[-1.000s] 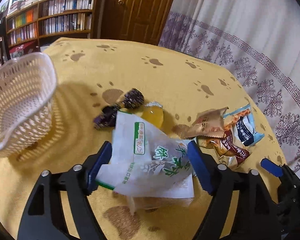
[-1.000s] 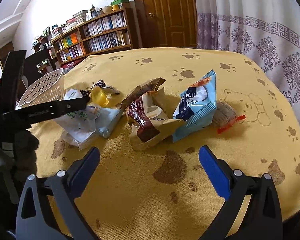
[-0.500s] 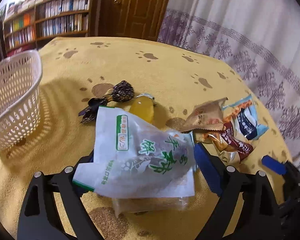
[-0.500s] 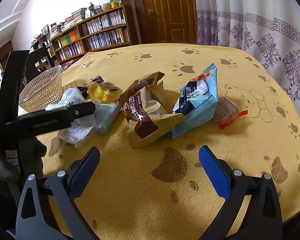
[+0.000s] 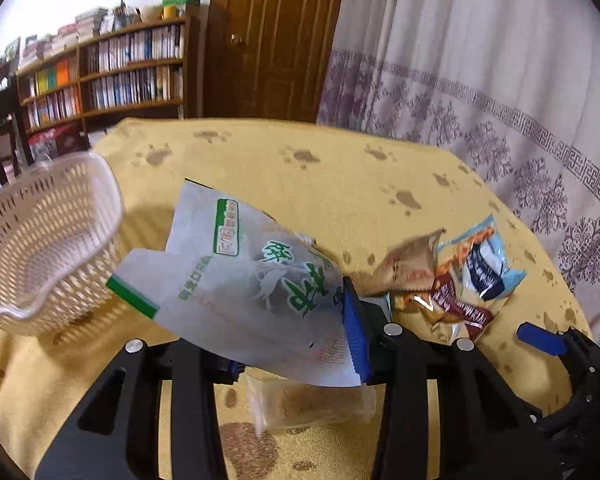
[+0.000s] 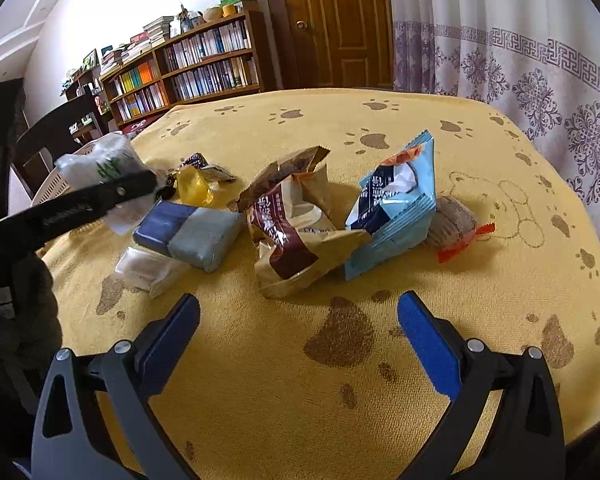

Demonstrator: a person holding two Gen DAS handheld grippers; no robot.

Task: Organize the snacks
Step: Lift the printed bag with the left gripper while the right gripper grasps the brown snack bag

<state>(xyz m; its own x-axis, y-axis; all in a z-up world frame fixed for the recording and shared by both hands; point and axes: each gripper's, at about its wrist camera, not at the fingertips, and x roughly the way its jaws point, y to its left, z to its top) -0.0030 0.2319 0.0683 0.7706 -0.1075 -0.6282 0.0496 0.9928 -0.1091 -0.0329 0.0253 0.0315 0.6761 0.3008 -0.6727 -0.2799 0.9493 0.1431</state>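
My left gripper (image 5: 292,344) is shut on a white snack bag with green print (image 5: 244,276) and holds it tilted above the yellow tablecloth. A white lattice basket (image 5: 40,248) stands just left of the bag. In the right wrist view the same bag (image 6: 100,158) hangs in the left gripper's black fingers (image 6: 112,194). My right gripper (image 6: 298,320) is open and empty, low over the cloth in front of a brown packet (image 6: 296,236) and a light blue packet (image 6: 396,208).
On the cloth lie a blue-grey packet (image 6: 188,232), a clear packet (image 6: 148,270), a yellow jelly (image 6: 194,186), a dark wrapped candy (image 6: 204,164) and a round cake in a red-ended wrapper (image 6: 456,224). A curtain (image 6: 540,52) hangs past the table's right edge.
The left gripper has shut on the white-green bag and lifted it off the pile, uncovering the blue-grey and clear packets. The right gripper has barely moved.
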